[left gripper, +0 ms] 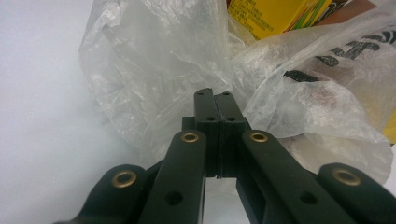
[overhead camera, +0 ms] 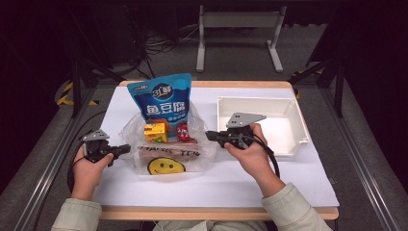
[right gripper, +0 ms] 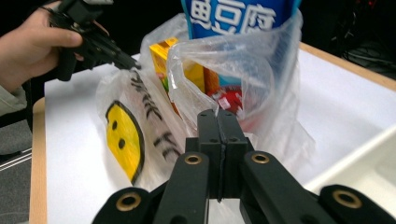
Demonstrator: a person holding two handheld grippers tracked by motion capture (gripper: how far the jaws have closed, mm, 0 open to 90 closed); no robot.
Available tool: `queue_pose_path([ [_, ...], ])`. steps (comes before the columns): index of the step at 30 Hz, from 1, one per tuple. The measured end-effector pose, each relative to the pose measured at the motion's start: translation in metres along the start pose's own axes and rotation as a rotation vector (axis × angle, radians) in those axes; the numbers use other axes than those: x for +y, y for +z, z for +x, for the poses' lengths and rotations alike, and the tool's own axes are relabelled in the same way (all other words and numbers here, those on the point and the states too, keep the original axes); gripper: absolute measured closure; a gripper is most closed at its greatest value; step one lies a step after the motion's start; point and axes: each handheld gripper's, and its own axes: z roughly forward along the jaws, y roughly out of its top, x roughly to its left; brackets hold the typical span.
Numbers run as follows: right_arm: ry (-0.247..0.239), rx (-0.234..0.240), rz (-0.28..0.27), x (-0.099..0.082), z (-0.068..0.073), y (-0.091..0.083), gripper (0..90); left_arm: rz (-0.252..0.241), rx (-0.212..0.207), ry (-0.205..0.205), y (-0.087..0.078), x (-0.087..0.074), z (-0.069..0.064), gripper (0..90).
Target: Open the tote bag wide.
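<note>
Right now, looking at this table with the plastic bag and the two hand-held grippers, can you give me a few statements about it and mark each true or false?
1. The clear plastic bag has a yellow smiley face printed on it. True.
2. The blue snack pouch lies flat in the white tray. False: it stands upright in the bag, and nothing can be seen in the tray.
3. The left gripper has its jaws shut at the bag's edge. True.
4. The right gripper has its jaws wide open. False: they are closed together at the bag's rim.
5. A yellow carton sits inside the bag. True.
6. The tray is on the person's left. False: it is on the right.
</note>
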Motion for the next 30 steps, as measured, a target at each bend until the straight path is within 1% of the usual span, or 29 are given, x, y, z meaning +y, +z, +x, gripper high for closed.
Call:
queue_pose_path([
  [3, 0.018, -0.001, 0.002, -0.007, -0.002, -0.005, 90.0, -0.016, -0.002, -0.003, -0.002, 0.0, 0.0, 90.0],
  [5, 0.03, -0.004, 0.013, -0.012, -0.002, -0.005, 90.0, -0.024, -0.009, -0.008, -0.003, 0.0, 0.0, 90.0],
  [8, 0.045, -0.006, 0.031, -0.02, -0.004, -0.004, 90.0, -0.044, -0.013, -0.01, -0.005, 0.001, 0.0, 90.0],
  [11, 0.06, -0.007, 0.056, -0.029, -0.004, 0.0, 90.0, -0.045, -0.013, -0.009, -0.005, 0.001, -0.001, 90.0],
  [12, 0.06, -0.007, 0.056, -0.029, -0.004, 0.0, 90.0, -0.045, -0.013, -0.009, -0.005, 0.001, -0.001, 90.0],
  [14, 0.061, 0.006, 0.082, -0.036, -0.002, 0.006, 90.0, -0.043, -0.013, -0.008, -0.004, 0.001, -0.001, 90.0],
  [15, 0.058, 0.011, 0.102, -0.039, 0.0, 0.01, 90.0, -0.042, -0.012, -0.003, -0.004, 0.001, -0.001, 90.0],
  [16, 0.067, 0.02, 0.131, -0.045, 0.001, 0.016, 90.0, -0.04, -0.013, -0.002, -0.004, 0.001, -0.001, 90.0],
  [17, 0.067, 0.02, 0.131, -0.045, 0.001, 0.016, 90.0, -0.04, -0.012, -0.001, -0.003, 0.001, -0.002, 90.0],
  [20, 0.079, 0.022, 0.167, -0.053, 0.0, 0.023, 90.0, -0.024, -0.009, 0.002, -0.001, 0.001, -0.001, 90.0],
  [22, 0.088, 0.025, 0.189, -0.058, 0.0, 0.026, 90.0, -0.014, -0.008, -0.005, 0.0, -0.001, 0.0, 90.0],
  [24, 0.097, 0.028, 0.209, -0.063, -0.002, 0.028, 90.0, -0.005, 0.001, -0.006, 0.0, -0.001, 0.001, 90.0],
  [29, 0.113, 0.04, 0.262, -0.074, -0.003, 0.029, 90.0, 0.027, 0.01, -0.027, 0.002, -0.003, 0.003, 90.0],
  [30, 0.116, 0.042, 0.271, -0.075, -0.003, 0.029, 90.0, 0.036, 0.019, -0.031, 0.003, -0.003, 0.003, 90.0],
])
